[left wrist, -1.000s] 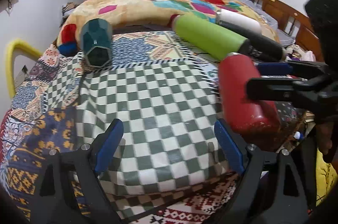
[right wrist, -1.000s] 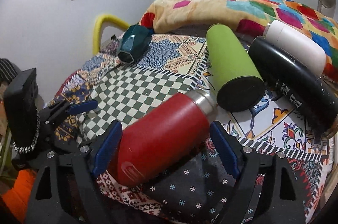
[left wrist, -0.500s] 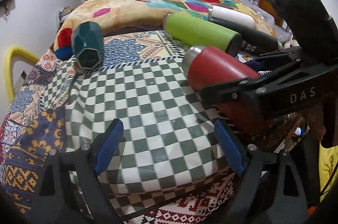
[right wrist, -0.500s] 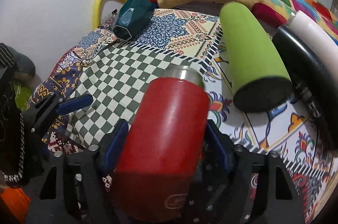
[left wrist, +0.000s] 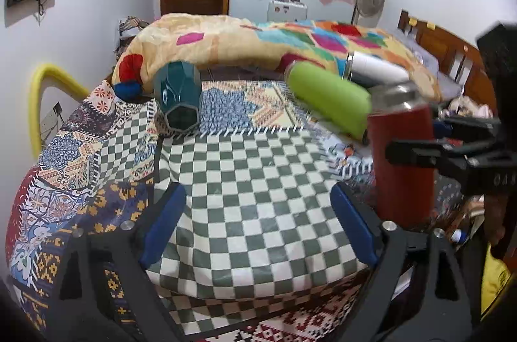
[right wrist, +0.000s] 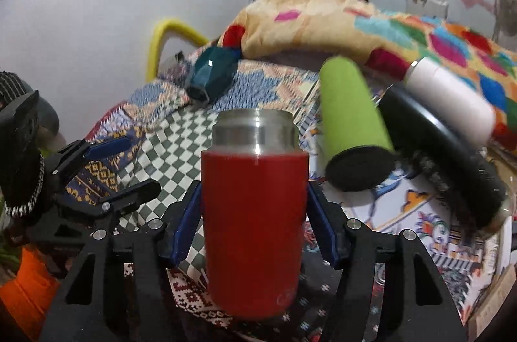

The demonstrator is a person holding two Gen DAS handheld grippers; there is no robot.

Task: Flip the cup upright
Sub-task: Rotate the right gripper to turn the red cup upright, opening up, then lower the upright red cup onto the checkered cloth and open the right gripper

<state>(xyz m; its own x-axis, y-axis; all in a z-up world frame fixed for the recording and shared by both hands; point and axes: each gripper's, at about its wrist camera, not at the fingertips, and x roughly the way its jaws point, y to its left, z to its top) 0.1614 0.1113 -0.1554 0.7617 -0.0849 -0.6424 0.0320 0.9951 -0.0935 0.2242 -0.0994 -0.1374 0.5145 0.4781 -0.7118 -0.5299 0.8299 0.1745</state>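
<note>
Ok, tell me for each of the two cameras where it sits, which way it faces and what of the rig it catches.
Left wrist: on the left gripper, looking across the checkered quilt toward the door; its own open blue-padded fingers show, with the right gripper gripping the red cup at right.
Right wrist: on the right gripper, facing the upright red cup clamped between its fingers; the left gripper shows at left.
Shared: red cup, teal cup, green bottle, white bottle, rolled blanket.

The red cup [right wrist: 253,225], lying on its side a second ago, now stands seemingly upright between the right gripper [right wrist: 253,224] fingers [right wrist: 185,224].
</note>
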